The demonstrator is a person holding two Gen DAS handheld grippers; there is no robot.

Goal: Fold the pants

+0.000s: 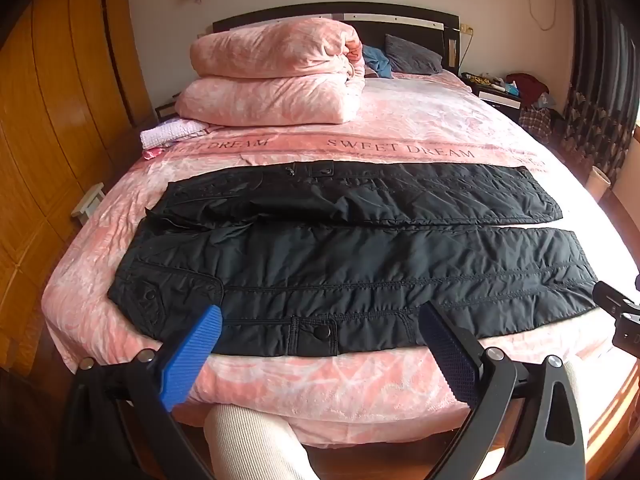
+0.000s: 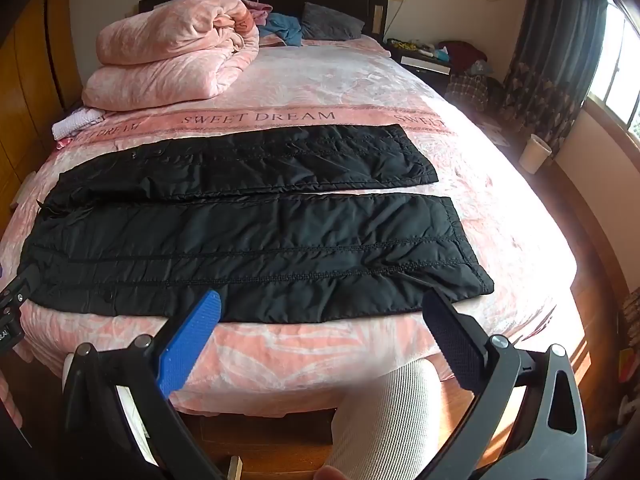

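Note:
Black quilted pants [image 1: 340, 264] lie spread flat across the pink bed [image 1: 320, 392], waist at the left, both legs running right with a narrow gap between them. They also show in the right wrist view [image 2: 256, 240]. My left gripper [image 1: 320, 316] is open, hovering over the near edge of the pants by the waist and snap pocket. My right gripper [image 2: 320, 304] is open, hovering over the near leg's lower part, close to the cuff [image 2: 464, 248]. Neither holds anything.
A folded pink duvet [image 1: 276, 76] and a small white cloth [image 1: 168, 132] sit at the bed's far left. A dark pillow [image 1: 412, 56] and blue cloth lie by the headboard. Wooden wardrobe on the left, nightstand and curtains on the right. My legs stand against the bed's near edge.

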